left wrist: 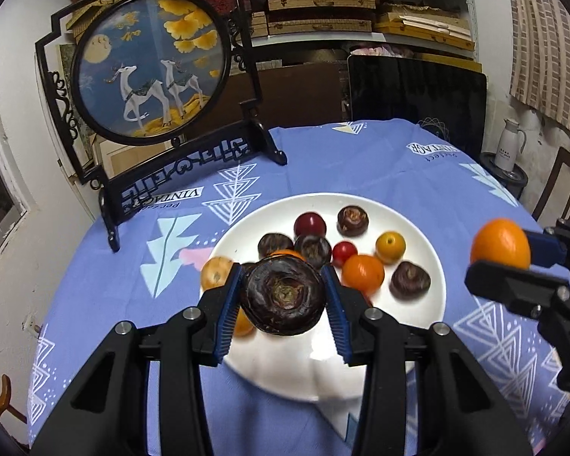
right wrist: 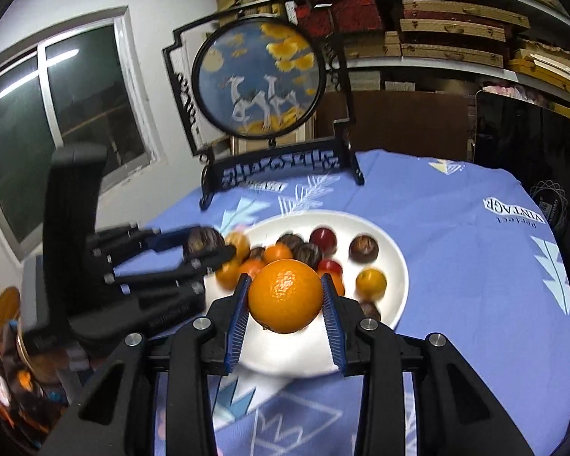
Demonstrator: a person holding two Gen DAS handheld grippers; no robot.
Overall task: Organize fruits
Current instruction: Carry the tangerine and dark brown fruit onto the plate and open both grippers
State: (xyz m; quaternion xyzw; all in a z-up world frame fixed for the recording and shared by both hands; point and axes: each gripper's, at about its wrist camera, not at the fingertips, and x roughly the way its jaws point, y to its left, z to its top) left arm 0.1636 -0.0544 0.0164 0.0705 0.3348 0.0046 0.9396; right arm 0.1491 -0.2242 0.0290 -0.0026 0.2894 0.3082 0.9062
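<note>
My left gripper (left wrist: 284, 296) is shut on a dark brown water chestnut (left wrist: 284, 296), held above the near edge of a white plate (left wrist: 429, 258). On the plate lie several small fruits: more dark chestnuts (left wrist: 352, 220), a dark red plum (left wrist: 310, 224), a small red tomato (left wrist: 344, 252), orange tomatoes (left wrist: 363, 273) and a yellow one (left wrist: 390, 247). My right gripper (right wrist: 285, 296) is shut on an orange (right wrist: 285, 295) above the plate (right wrist: 395, 266). In the left wrist view that orange (left wrist: 500, 244) hangs at the right in the right gripper (left wrist: 513, 262); the right wrist view shows the left gripper (right wrist: 209, 247) with its chestnut (right wrist: 203, 241).
A blue patterned cloth (left wrist: 323, 159) covers the round table. A black-framed round screen with painted deer (left wrist: 152, 68) stands at the back left. Behind are shelves of boxes, a dark panel (left wrist: 418, 95), a white jug (left wrist: 511, 148) and a wooden chair (left wrist: 566, 186) at the right.
</note>
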